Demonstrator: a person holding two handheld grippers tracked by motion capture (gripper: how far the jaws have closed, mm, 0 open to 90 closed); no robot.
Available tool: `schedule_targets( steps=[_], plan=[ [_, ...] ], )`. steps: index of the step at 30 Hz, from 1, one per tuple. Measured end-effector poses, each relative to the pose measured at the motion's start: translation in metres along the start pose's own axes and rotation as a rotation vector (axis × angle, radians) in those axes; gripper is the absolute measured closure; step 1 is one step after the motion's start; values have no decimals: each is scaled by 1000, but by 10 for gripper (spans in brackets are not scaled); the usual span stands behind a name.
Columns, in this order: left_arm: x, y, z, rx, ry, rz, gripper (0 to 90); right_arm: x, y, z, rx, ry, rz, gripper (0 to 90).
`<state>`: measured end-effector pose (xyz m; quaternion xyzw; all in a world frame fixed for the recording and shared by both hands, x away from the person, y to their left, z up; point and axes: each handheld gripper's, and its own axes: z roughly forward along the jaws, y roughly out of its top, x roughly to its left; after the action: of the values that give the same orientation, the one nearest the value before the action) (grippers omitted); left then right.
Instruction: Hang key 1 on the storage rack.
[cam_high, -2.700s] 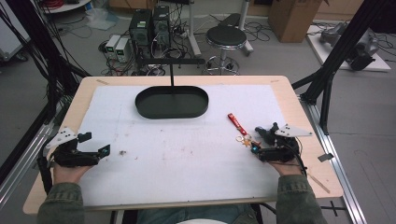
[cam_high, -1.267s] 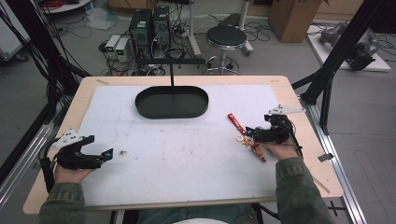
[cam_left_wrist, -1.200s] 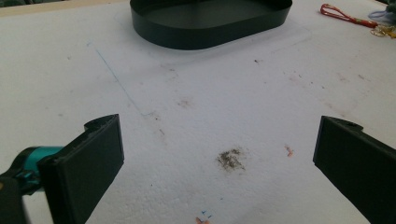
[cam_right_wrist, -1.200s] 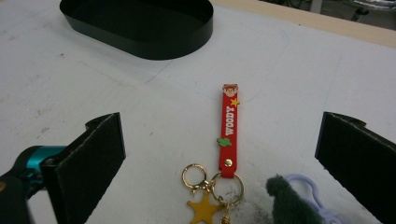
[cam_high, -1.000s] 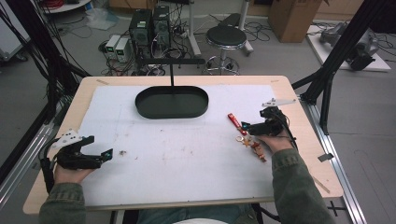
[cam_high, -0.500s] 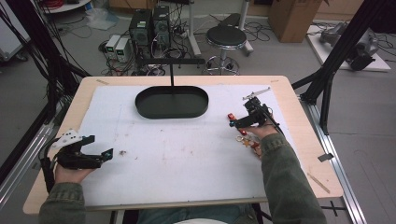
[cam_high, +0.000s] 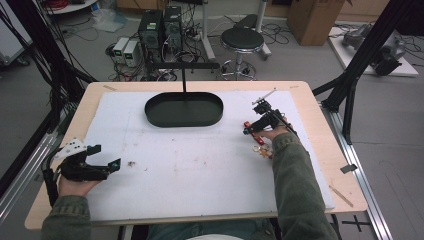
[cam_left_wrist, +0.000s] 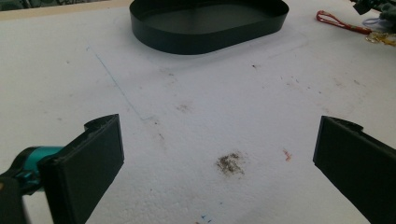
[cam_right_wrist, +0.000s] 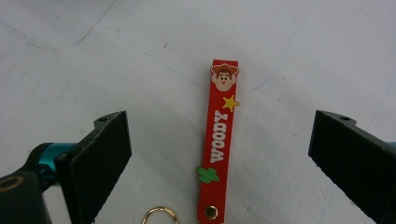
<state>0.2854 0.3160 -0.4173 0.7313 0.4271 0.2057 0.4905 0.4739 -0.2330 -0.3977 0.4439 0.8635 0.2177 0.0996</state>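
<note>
A red strap keychain (cam_right_wrist: 218, 140) printed "WOODY", with a gold ring (cam_right_wrist: 159, 215) at its near end, lies flat on the white foam mat. My right gripper (cam_right_wrist: 219, 128) hovers over it, one jaw on each side. The jaws have just been closing a little; they stand wide and do not touch the strap. From above, the right gripper (cam_high: 248, 131) covers most of the strap, and the ring and charms (cam_high: 260, 149) show beside the hand. My left gripper (cam_high: 106, 156) rests open at the mat's left with nothing between its jaws (cam_left_wrist: 217, 140).
A black oval tray (cam_high: 184, 122) stands at the back middle of the mat, its wall (cam_left_wrist: 210, 39) also ahead in the left gripper view. A thin black post rises behind it. A small dirt smudge (cam_left_wrist: 229, 163) marks the mat. The wooden table edge (cam_high: 320, 115) borders the mat.
The right hand has moved from the right edge of the table forward and left until its gripper is over the red strap. The left hand has stayed put.
</note>
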Motion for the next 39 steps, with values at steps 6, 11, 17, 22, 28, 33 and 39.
schedule_targets(
  steps=[6, 11, 17, 22, 28, 33, 39],
  plan=[
    [1, 0, 2, 10, -12, -4, 22, 0, 2, 9, 2, -11, 20, 119],
    [1, 0, 1, 1, -14, -8, 22, 3, 4, 14, -9, -6, 34, 220],
    [0, -1, 2, -2, -26, -4, 22, 5, 4, 19, 13, -46, 51, 321],
    [1, -1, 2, -7, -24, -9, 22, 3, 2, 21, 53, -54, 73, 396],
    [1, -1, 2, -7, -30, -8, 22, 7, 2, 24, 76, -67, 62, 591],
    [1, -2, 2, -10, -28, -8, 22, 5, 3, 21, 55, -71, 125, 740],
    [0, -2, 2, -9, -27, -8, 22, -2, 2, 7, 3, -15, 161, 742]
  ],
)
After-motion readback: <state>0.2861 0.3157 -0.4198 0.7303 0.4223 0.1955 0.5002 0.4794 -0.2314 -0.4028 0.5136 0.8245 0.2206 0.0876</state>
